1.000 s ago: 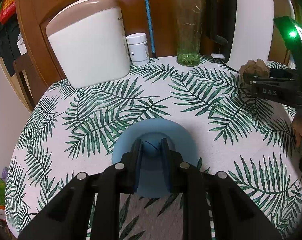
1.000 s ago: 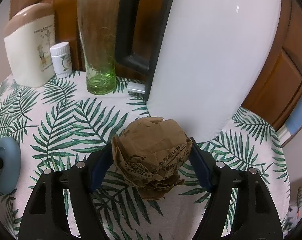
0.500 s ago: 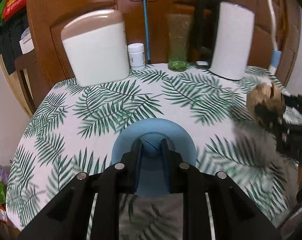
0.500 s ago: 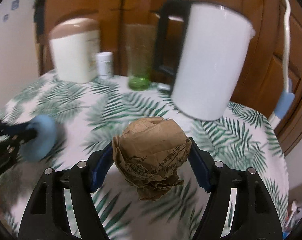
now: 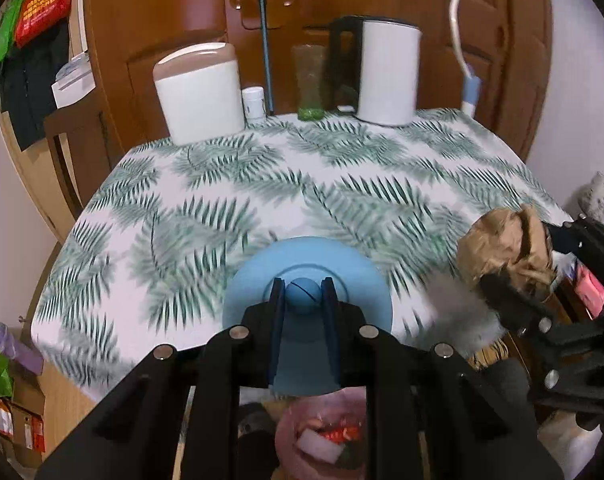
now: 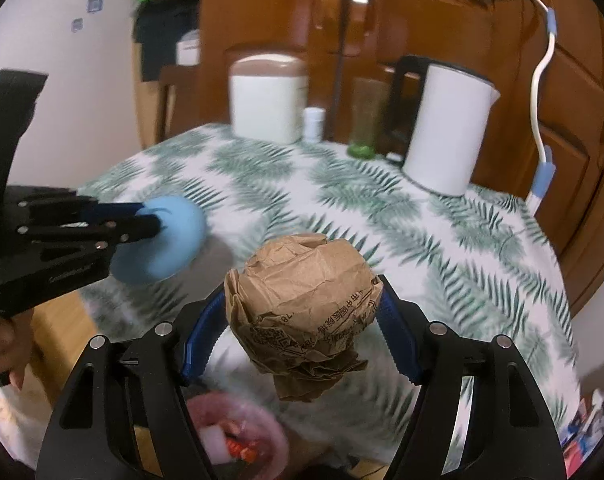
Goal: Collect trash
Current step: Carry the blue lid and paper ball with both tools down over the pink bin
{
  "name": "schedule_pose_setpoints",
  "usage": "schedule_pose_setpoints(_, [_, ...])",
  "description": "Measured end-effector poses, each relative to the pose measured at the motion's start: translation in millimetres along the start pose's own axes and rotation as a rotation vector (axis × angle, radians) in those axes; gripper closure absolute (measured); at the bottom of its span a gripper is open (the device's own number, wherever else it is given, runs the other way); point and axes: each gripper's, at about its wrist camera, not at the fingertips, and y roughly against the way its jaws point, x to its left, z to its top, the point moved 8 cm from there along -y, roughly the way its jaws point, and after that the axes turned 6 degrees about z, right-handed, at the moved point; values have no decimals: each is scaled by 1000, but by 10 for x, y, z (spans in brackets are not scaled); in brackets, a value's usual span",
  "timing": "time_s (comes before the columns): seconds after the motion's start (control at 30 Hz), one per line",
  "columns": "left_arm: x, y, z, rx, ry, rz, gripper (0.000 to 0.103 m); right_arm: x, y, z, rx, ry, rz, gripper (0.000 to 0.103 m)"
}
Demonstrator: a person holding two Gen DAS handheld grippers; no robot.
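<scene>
My right gripper [image 6: 302, 320] is shut on a crumpled brown paper ball [image 6: 302, 308] and holds it in the air past the table's near edge. The ball also shows at the right of the left wrist view [image 5: 502, 244]. My left gripper [image 5: 302, 292] is shut on the knob of a blue round lid [image 5: 308, 280], held above the near edge; it shows in the right wrist view too [image 6: 162, 236]. A pink bin [image 5: 322, 436] with red and white scraps inside sits below both grippers, also in the right wrist view [image 6: 238, 436].
The table with a palm-leaf cloth [image 5: 262, 200] carries a white canister with a brown top [image 5: 198, 92], a small white bottle [image 5: 254, 102], a green glass [image 5: 310, 80] and a white kettle [image 5: 386, 72] along its far edge. Wooden doors stand behind.
Both grippers have pulled back from the table toward its near edge, carrying the paper ball and the blue lid. The pink bin has come into view below them.
</scene>
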Motion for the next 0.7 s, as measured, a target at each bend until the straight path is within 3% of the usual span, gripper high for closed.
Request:
schedule_pose_setpoints(0.17, [-86,211,-529,33,-14,-3,84,404,194,-439,27,4,46,33])
schedule_pose_setpoints(0.37, [-199,109,-1227,122,-46,0,84,797,130,-1062,107,9,109,33])
schedule_pose_setpoints(0.7, [-361,-846,-2309,353,-70,-5,84,912,-719,-2082,304,-22,163,33])
